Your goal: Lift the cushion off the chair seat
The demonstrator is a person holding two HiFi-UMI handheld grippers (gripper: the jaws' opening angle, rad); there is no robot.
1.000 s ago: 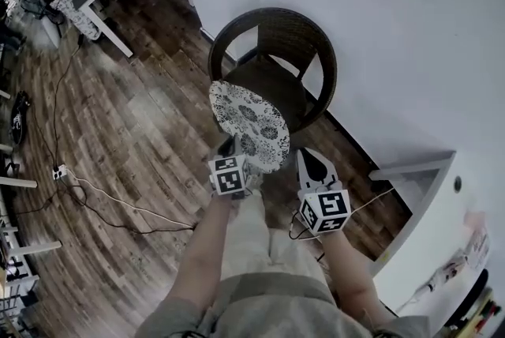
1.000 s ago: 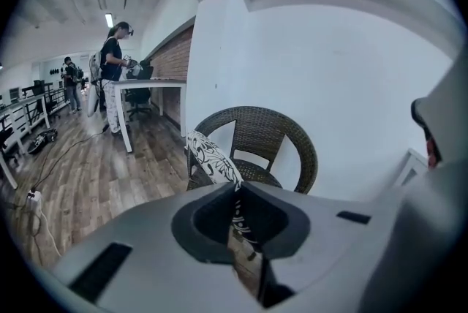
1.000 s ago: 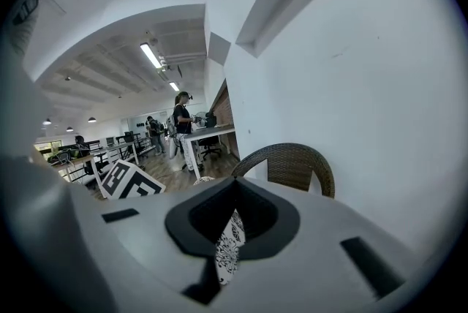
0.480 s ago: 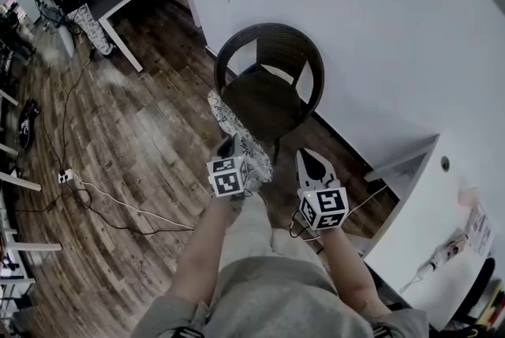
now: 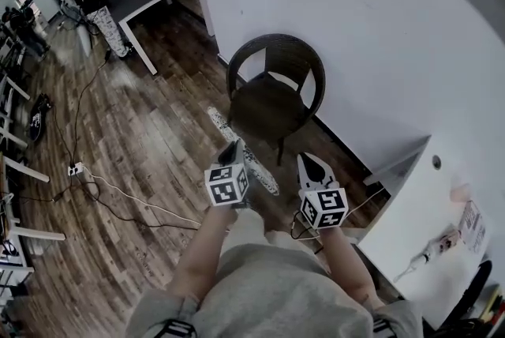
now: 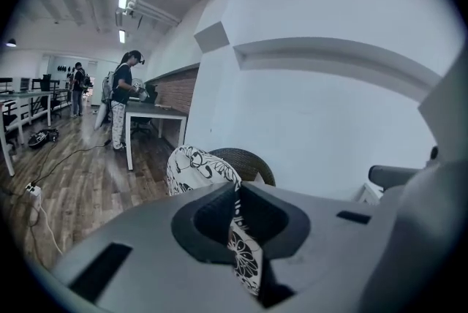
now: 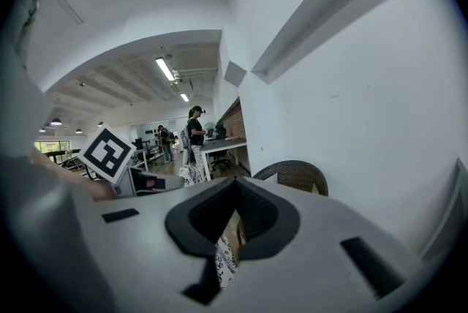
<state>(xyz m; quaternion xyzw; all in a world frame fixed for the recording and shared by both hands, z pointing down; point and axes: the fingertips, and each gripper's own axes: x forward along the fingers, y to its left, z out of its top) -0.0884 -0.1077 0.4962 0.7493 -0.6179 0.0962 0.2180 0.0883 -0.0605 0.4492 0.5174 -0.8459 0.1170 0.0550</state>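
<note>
left tongs: clamped on the cushion, with patterned fabric pinched right between the pads. right tongs: tips together on nothing, near the cushion's closer end but apart from it.

cushion: off the seat already, up in the air in front of the chair. turned edge-on from above, held by one rim only, most of it sticking out past the left tongs toward the chair. bare dark seat behind it, chair backed against the wall, wooden floor below.

by the look of it, lift as good as done; only carrying clear left. for that:

- hold the left clamp firm. one thin pinch on soft fabric, likely to sag, swing or creep out of the pads.
- move slowly and evenly, no jerks and no twisting at the wrist.
- draw it back and up together, so as not to drag the far end across the seat front or the armrests.
- if drooping, open the right tongs and take a second hold on the closer rim, well apart from the first, then carry it level between the two.
- otherwise leave the right tongs out of the way, not brushing the fabric.
</note>
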